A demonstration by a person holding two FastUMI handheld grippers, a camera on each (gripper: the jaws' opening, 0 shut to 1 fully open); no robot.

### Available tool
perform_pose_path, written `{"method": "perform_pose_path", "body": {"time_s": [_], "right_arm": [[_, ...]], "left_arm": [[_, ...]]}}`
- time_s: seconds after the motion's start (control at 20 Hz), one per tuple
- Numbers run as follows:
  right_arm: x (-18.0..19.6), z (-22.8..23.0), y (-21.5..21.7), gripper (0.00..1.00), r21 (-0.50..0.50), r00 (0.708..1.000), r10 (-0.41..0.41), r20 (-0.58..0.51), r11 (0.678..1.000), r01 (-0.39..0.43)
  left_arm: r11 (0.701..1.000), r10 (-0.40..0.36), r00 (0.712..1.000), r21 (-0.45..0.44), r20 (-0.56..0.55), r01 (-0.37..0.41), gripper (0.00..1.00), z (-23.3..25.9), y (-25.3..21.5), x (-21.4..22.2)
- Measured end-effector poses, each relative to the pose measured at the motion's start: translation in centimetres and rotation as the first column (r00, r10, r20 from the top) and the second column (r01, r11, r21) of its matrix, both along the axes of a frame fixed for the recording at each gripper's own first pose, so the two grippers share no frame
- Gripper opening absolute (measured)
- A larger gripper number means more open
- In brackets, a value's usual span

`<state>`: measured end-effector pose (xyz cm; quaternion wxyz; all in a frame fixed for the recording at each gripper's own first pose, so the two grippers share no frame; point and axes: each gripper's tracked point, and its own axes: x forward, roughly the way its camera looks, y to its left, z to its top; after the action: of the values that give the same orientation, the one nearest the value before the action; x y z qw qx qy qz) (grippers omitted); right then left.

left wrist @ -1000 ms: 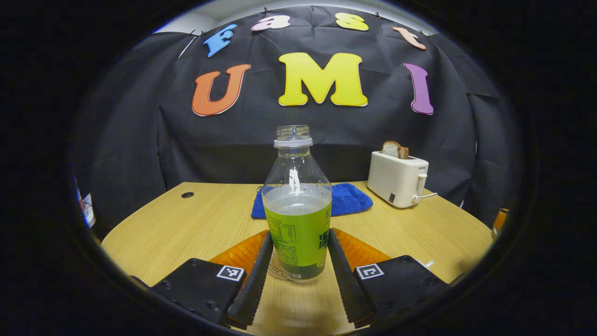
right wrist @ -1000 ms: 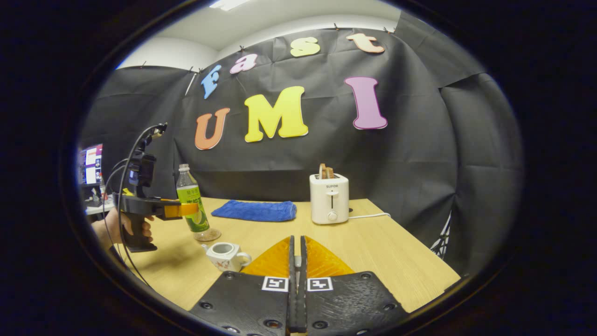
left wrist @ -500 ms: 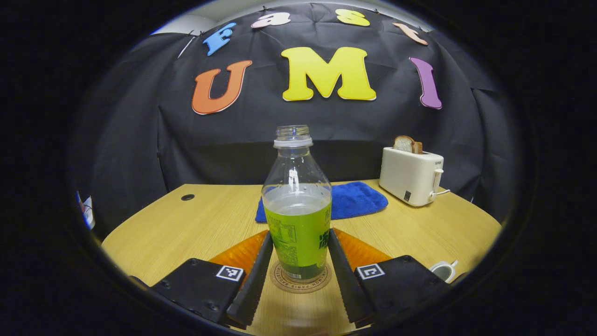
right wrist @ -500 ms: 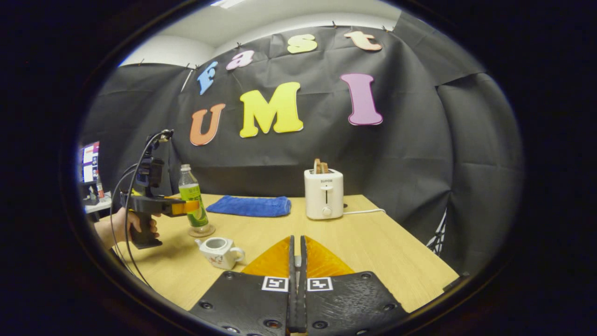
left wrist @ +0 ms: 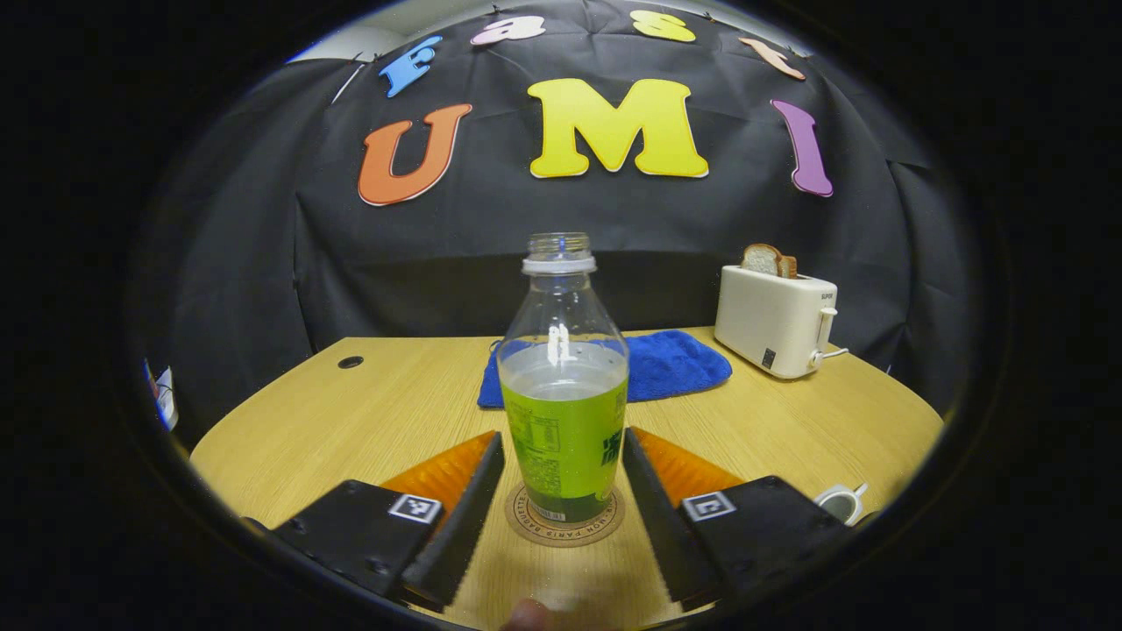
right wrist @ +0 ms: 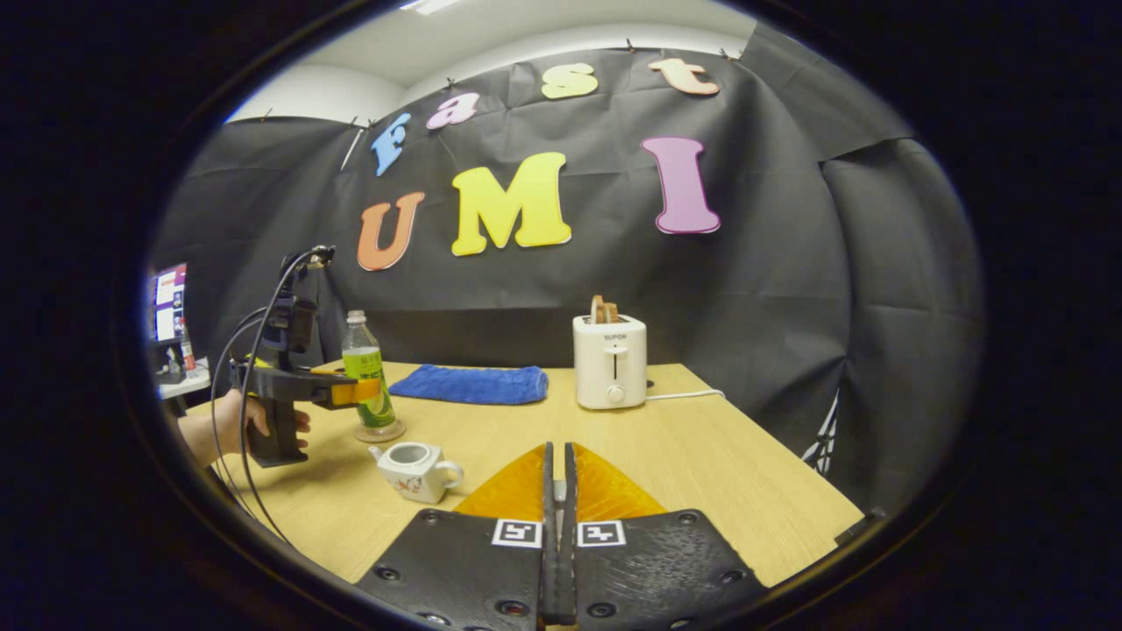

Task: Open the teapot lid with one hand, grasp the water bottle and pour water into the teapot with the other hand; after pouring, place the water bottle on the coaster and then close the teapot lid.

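The uncapped water bottle [left wrist: 561, 412] with a green label stands upright on the round coaster [left wrist: 565, 530]. My left gripper [left wrist: 561, 443] is open around it, both fingers a little off its sides. The right gripper view has the bottle [right wrist: 364, 368] at the left, on the coaster [right wrist: 379, 433], with the left gripper [right wrist: 372, 391] and the hand holding it. The white teapot [right wrist: 416, 469] sits lidless in front of the coaster; it also peeks in low on the right [left wrist: 837, 504]. My right gripper [right wrist: 558, 451] is shut above the table, a pale sliver of the lid pinched between its fingers.
A blue cloth [left wrist: 662, 368] lies behind the bottle. A white toaster [right wrist: 609, 372] with bread stands at the back, its cable trailing right. The wooden table [right wrist: 701, 473] ends at the black booth wall. A screen [right wrist: 169, 302] glows far left.
The bottle has come down onto the coaster, and the left gripper's fingers have spread away from its sides. The right gripper has stayed shut and nearly still.
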<state>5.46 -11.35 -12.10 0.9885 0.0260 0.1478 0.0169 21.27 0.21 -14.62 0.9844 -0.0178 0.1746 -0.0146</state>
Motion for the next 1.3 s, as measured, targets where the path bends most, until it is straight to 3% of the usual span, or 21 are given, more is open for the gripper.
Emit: {"method": "perform_pose_path", "body": {"time_s": [0.05,0.45,0.9,1.3], "right_arm": [[-0.1,0.0,0.0,0.0,0.0,1.0,0.001,0.002,1.0,-0.001],[0.6,1.0,2.4,0.0,-0.006,0.999,0.045,0.022,0.999,-0.045],[4.3,2.7,9.4,0.0,-0.029,0.978,0.199,0.061,0.98,-0.197],[7.0,1.2,14.4,0.0,-0.001,0.959,0.273,0.07,0.962,-0.274]], "left_arm": [[1.0,0.008,1.0,-0.005,0.008,-0.008,1.0,0.5,0.2,-0.5],[0.999,0.033,0.999,-0.023,0.009,-0.033,0.99,2.3,1.7,-5.7],[0.982,0.189,0.974,-0.027,0.121,-0.187,0.99,6.4,7.3,-13.0],[0.976,0.208,0.959,0.031,0.193,-0.217,0.99,9.3,9.2,-16.1]]}}
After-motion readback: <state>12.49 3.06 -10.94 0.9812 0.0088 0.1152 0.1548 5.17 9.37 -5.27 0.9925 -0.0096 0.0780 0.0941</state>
